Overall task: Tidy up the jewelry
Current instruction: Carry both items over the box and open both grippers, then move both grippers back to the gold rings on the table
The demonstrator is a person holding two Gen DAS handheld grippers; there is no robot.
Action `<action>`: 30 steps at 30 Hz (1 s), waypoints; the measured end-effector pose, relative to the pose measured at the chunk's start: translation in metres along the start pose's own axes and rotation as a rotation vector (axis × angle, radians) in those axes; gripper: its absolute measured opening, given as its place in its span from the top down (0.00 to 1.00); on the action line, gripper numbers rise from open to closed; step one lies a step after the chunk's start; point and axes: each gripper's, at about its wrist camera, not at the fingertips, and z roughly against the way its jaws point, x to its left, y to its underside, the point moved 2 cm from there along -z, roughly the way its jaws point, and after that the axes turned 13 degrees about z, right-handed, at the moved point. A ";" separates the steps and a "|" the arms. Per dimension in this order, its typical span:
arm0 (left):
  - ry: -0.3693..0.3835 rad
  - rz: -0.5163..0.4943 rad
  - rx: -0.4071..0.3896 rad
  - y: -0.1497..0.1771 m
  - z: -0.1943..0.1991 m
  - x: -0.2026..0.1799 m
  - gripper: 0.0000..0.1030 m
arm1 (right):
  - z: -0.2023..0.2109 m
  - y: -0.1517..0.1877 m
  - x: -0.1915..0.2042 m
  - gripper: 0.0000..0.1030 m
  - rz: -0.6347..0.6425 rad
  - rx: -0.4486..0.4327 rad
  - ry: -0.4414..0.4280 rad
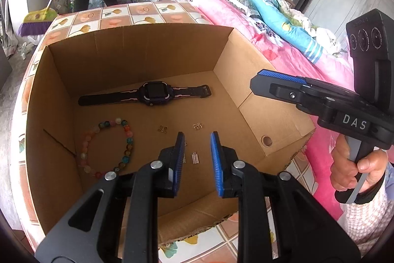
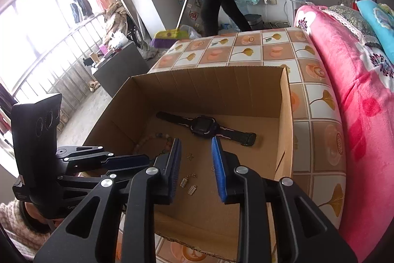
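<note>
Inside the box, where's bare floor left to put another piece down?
Free: right third of the cardboard box floor, from the watch strap end to the right wall, and the near strip by the front flap. Crowded: centre-left, bead bracelet plus small metal charms under the open left gripper.

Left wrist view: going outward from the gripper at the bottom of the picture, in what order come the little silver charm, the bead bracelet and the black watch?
From the left gripper:
1. Silver charm, on the box floor between the fingers.
2. Bead bracelet, off to the left.
3. Black watch, farthest, by the back wall of the cardboard box.
</note>
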 end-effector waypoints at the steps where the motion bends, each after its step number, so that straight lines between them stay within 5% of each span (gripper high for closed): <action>1: 0.006 -0.002 -0.018 0.001 0.006 -0.001 0.80 | 0.005 0.000 0.001 0.71 -0.002 -0.014 -0.001; 11: 0.096 -0.073 -0.173 0.045 0.077 -0.019 0.63 | 0.072 0.026 0.031 0.41 0.028 -0.146 0.006; 18: 0.114 -0.125 -0.181 0.097 0.096 -0.023 0.52 | 0.103 0.073 0.035 0.39 -0.010 -0.140 0.054; 30: -0.064 -0.154 -0.115 0.142 0.043 -0.010 0.50 | 0.061 0.150 0.050 0.39 -0.087 0.011 0.050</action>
